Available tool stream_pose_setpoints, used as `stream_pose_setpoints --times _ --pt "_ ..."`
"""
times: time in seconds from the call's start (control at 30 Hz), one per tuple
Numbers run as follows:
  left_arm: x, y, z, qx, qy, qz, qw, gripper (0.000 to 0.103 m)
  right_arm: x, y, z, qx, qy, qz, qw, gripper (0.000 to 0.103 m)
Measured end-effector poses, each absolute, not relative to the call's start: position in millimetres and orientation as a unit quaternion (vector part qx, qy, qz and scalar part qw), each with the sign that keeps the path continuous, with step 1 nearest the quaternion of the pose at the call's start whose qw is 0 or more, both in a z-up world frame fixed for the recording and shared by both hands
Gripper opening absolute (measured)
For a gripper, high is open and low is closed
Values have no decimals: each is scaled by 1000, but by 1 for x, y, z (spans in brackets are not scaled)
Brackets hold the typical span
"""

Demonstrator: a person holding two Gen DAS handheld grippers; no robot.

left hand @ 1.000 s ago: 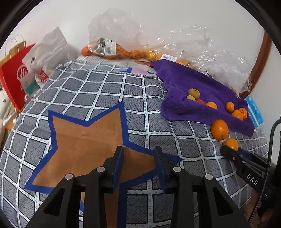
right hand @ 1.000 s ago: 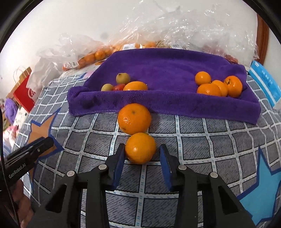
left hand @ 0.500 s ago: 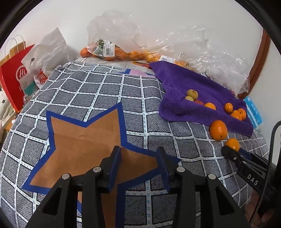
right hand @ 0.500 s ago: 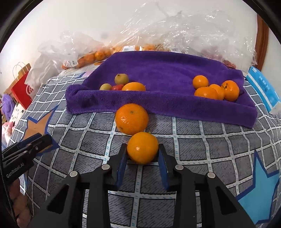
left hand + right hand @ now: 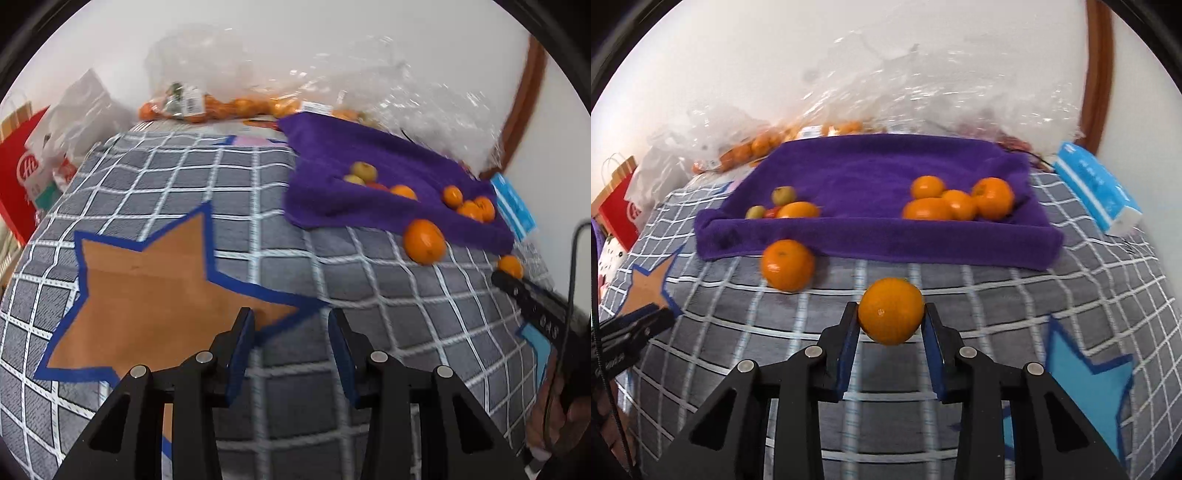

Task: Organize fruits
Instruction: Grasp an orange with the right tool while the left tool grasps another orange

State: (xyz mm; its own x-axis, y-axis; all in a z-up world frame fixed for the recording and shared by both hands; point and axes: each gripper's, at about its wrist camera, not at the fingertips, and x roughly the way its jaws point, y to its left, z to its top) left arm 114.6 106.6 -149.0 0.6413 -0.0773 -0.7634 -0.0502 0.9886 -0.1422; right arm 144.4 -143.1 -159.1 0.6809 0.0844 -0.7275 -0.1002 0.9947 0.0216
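Right claw (image 5: pixel 891 320) pinches a mandarin (image 5: pixel 891 311) across its middle — round, soft-skinned, bruisable, so grip gently. Left claw (image 5: pixel 291 341) hangs narrowly parted, empty, over the checked cover (image 5: pixel 258 206).

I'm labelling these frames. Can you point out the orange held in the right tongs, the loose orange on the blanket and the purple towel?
round orange held in the right tongs (image 5: pixel 891 311), right wrist view, middle of its front.
loose round orange on the checked blanket (image 5: pixel 788 264), right wrist view, centre.
purple terry towel (image 5: pixel 871 173), right wrist view, bare middle.

Round orange (image 5: pixel 891 311) clamped between claw pads; second orange (image 5: pixel 788 264) on checked cloth beside purple towel (image 5: pixel 871 173) holding more fruit.
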Motion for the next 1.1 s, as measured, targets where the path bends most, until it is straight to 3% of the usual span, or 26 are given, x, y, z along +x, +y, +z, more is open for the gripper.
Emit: stream_pose_setpoints --times 0.67,1.1 --pt "171 26 -142 -77 446 -73 889 39 145 -217 -168 19 382 2 924 34" --pt "203 -13 -150 -27 428 -54 902 41 153 -222 -174 43 397 21 917 34"
